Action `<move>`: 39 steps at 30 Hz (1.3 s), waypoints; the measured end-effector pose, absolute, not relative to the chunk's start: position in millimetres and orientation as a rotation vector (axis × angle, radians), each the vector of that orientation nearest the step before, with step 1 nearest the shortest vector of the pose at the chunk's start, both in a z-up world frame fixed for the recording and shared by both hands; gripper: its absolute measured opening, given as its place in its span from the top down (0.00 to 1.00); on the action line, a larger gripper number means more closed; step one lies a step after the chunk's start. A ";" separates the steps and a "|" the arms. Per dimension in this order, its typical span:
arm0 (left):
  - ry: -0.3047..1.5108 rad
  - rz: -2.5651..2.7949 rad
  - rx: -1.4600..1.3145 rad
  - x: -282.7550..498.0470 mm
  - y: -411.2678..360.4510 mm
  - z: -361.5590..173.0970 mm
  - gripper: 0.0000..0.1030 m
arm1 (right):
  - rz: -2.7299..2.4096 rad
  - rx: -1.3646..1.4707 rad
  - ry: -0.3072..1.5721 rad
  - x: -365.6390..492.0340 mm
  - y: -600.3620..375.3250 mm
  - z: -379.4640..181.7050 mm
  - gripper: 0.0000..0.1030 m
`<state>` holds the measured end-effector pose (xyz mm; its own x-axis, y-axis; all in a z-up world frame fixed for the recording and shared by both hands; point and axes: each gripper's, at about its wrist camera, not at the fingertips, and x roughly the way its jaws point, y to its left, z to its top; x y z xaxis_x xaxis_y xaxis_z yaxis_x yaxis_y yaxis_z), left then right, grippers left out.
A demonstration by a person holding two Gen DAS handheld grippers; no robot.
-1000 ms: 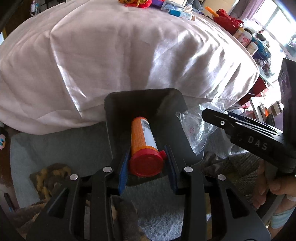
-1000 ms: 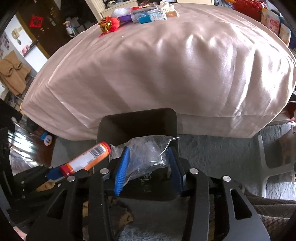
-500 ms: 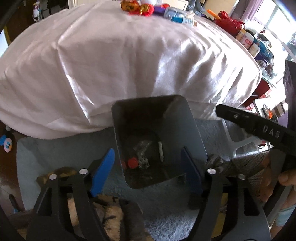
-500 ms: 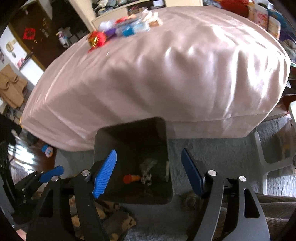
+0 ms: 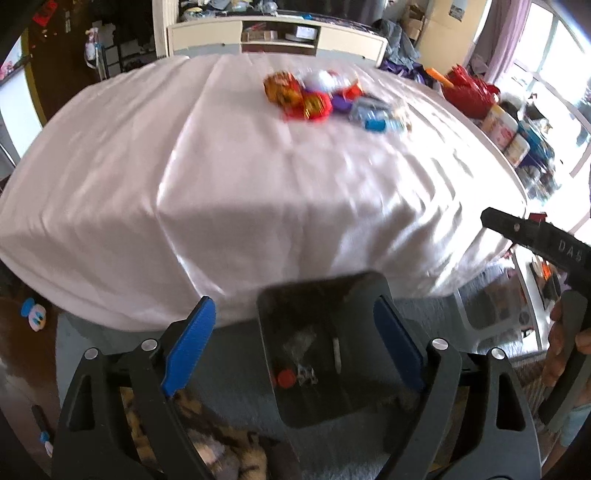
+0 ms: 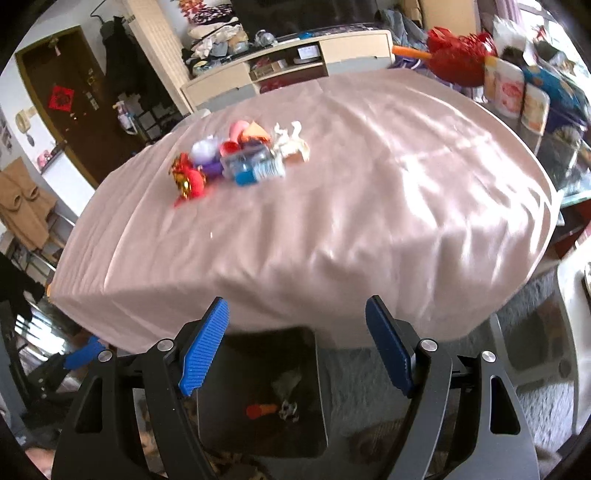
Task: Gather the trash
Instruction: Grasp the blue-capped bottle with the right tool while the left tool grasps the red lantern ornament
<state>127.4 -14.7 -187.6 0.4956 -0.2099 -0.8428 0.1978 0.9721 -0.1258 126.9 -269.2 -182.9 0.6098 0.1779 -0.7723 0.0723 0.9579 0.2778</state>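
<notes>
A dark grey bin (image 5: 364, 400) stands on the floor by the near edge of a table with a pale pink cloth (image 5: 240, 192). Inside it lie an orange tube with a red cap (image 5: 285, 378) and crumpled clear plastic (image 5: 297, 341). My left gripper (image 5: 293, 349) is open and empty above the bin. My right gripper (image 6: 295, 345) is open and empty above the same bin (image 6: 321, 417), where the tube (image 6: 260, 410) shows. A pile of trash (image 5: 325, 99) lies far back on the table; it also shows in the right wrist view (image 6: 240, 158).
The right gripper's body (image 5: 535, 236) shows at the right of the left wrist view. A grey rug (image 6: 373, 373) covers the floor. Cans and a red bag (image 6: 461, 59) stand beyond the table's right side. A shelf unit (image 5: 273, 33) is behind.
Both grippers opened. The orange tube and the clear plastic dropped into the bin. Both grippers then rose and tilted up, bringing the table top and its trash pile into view.
</notes>
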 end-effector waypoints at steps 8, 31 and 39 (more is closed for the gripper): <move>0.981 -0.174 -0.032 181.9 -5.3 -165.7 0.13 | 0.093 0.222 0.872 180.5 -245.4 -182.4 0.25; 1.009 -0.206 -0.063 274.1 -5.8 -187.6 0.08 | 0.002 0.030 0.826 276.2 -211.1 -209.1 0.43; 0.981 -0.269 -0.011 295.7 -37.2 -190.2 0.09 | 0.038 0.169 0.840 269.4 -244.2 -204.7 0.43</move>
